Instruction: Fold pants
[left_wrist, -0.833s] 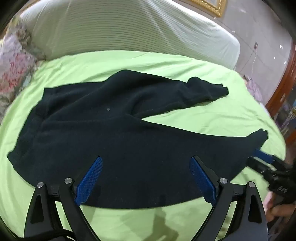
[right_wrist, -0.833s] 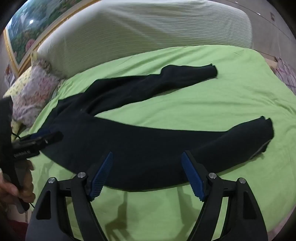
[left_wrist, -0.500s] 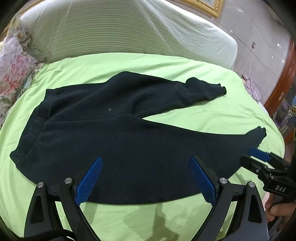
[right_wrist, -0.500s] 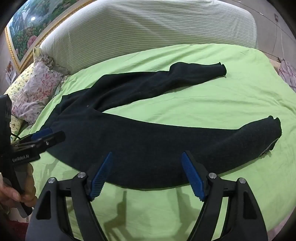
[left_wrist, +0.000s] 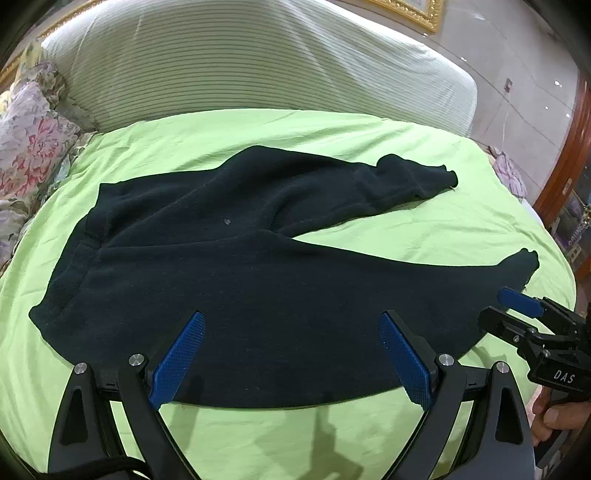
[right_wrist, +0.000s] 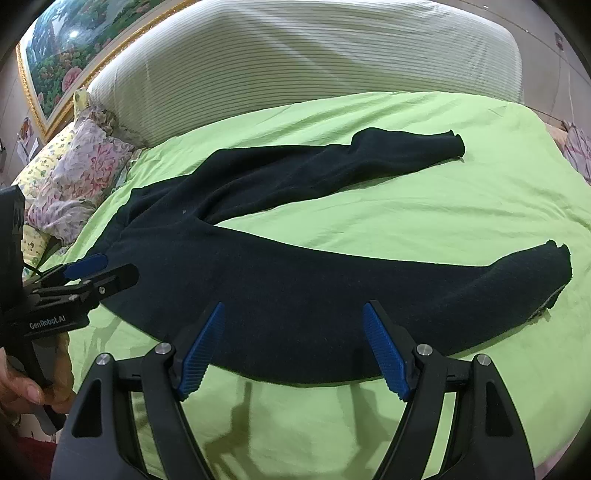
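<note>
You are holding the left tool (left_wrist: 291, 354) with its blue pads spread wide, gripping nothing and hovering just above the near edge of the dark pants (left_wrist: 240, 266). The right tool (right_wrist: 293, 345) is gaping about as wide, also empty, poised over the near leg of the pants (right_wrist: 295, 280).

The pants are lying spread flat on the green bed sheet (left_wrist: 461, 229). Ahead of the left tool, the waistband is sitting to its left while both legs are running off to its right. Ahead of the right tool, the near leg is crossing directly beyond the pads and the far leg is angling away up and to the right.

From the left wrist view, the right tool (left_wrist: 509, 314) is showing at the far right edge, partly cut off, with the hand (left_wrist: 561, 413) only half visible. From the right wrist view, the left tool (right_wrist: 99, 269) is entering at the left edge; whether it is touching the waistband area is hard to tell. A floral pillow (right_wrist: 81, 173) is sitting beyond it, against the striped headboard (right_wrist: 295, 59).
</note>
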